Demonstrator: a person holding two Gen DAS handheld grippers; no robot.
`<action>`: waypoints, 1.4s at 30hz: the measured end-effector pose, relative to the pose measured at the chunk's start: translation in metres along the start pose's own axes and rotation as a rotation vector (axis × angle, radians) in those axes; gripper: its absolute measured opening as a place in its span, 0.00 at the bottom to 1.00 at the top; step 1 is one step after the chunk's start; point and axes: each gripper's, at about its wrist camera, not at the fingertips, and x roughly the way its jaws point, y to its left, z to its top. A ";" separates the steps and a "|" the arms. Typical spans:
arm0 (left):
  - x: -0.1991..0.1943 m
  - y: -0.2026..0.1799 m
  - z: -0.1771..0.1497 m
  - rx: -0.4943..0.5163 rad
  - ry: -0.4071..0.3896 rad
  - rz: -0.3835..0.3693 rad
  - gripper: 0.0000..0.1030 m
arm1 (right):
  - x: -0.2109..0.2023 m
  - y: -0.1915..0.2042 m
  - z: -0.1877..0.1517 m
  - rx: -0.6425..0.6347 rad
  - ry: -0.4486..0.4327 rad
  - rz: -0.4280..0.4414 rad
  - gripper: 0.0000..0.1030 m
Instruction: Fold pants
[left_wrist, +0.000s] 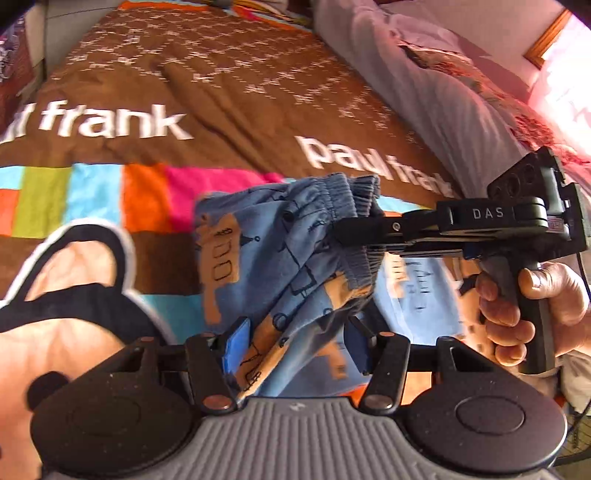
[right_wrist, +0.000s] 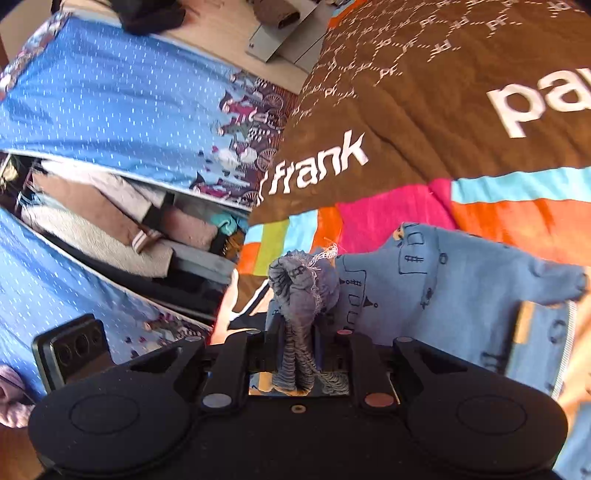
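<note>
Right gripper (right_wrist: 299, 347) is clamping the ribbed waistband (right_wrist: 295, 295) of the blue printed pants (left_wrist: 280, 251); left gripper (left_wrist: 295, 343) is sitting apart around the fabric, above the brown blanket (left_wrist: 184, 74).

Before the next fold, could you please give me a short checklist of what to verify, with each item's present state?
1. Right claw shut on the ribbed waistband: ok.
2. Left claw gripping the pants: not ok; fabric lies between the pads, which stand apart.
3. Pants lifted off the blanket: ok at the waistband; lower part cannot tell.
4. Legs laid together evenly: cannot tell.
5. Bare blanket ahead for laying down: ok.
</note>
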 end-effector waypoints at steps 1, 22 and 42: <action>0.005 -0.009 0.000 0.011 0.003 -0.018 0.61 | -0.011 -0.002 0.000 0.015 -0.006 -0.003 0.16; 0.090 -0.098 0.007 0.027 0.099 -0.182 0.61 | -0.141 -0.085 -0.004 0.214 -0.032 -0.172 0.16; 0.112 -0.126 -0.020 0.117 0.238 -0.161 0.67 | -0.133 -0.096 -0.019 0.232 0.010 -0.134 0.55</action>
